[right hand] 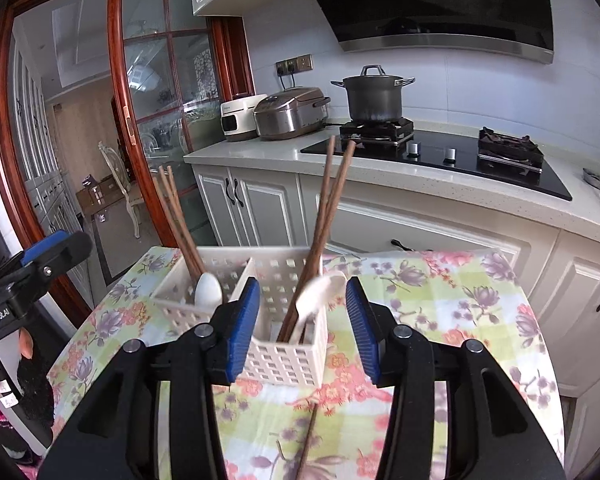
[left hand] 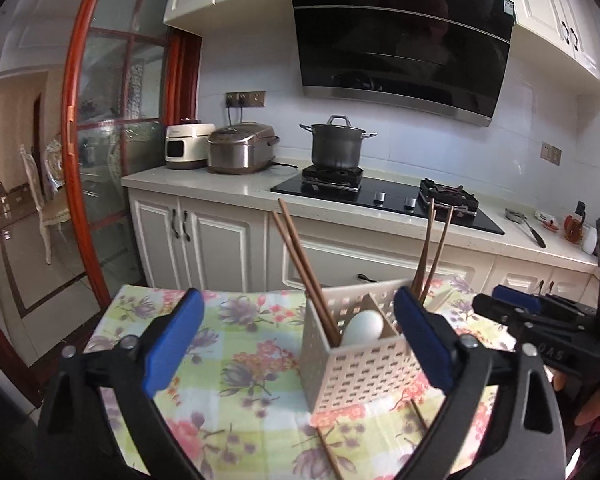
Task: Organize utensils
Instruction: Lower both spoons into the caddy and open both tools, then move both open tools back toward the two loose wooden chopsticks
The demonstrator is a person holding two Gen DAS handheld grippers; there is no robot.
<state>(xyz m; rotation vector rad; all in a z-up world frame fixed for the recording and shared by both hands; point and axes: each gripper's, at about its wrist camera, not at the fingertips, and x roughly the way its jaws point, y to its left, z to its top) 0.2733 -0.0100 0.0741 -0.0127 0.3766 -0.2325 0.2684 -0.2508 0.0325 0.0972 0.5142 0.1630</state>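
A white perforated utensil basket [left hand: 364, 372] [right hand: 284, 360] with a divider stands on the floral tablecloth. One compartment holds brown chopsticks [left hand: 304, 264] [right hand: 176, 220] and a white spoon [left hand: 363, 327] [right hand: 208, 290]. The other holds chopsticks [right hand: 332, 216] [left hand: 432, 248] and a white spoon [right hand: 316, 296]. One loose chopstick [right hand: 306, 444] [left hand: 330, 454] lies on the cloth in front of the basket. My left gripper [left hand: 300, 340] is open and empty, above the cloth beside the basket. My right gripper [right hand: 302, 328] is open and empty, its fingers on either side of the basket's near compartment.
The table [left hand: 236, 360] [right hand: 460, 312] stands close to white kitchen cabinets [left hand: 216, 240]. On the counter are a pot [left hand: 336, 144] on a gas hob, two cookers [left hand: 240, 148], and a ladle [left hand: 528, 224]. A red-framed glass door [left hand: 84, 160] is at left.
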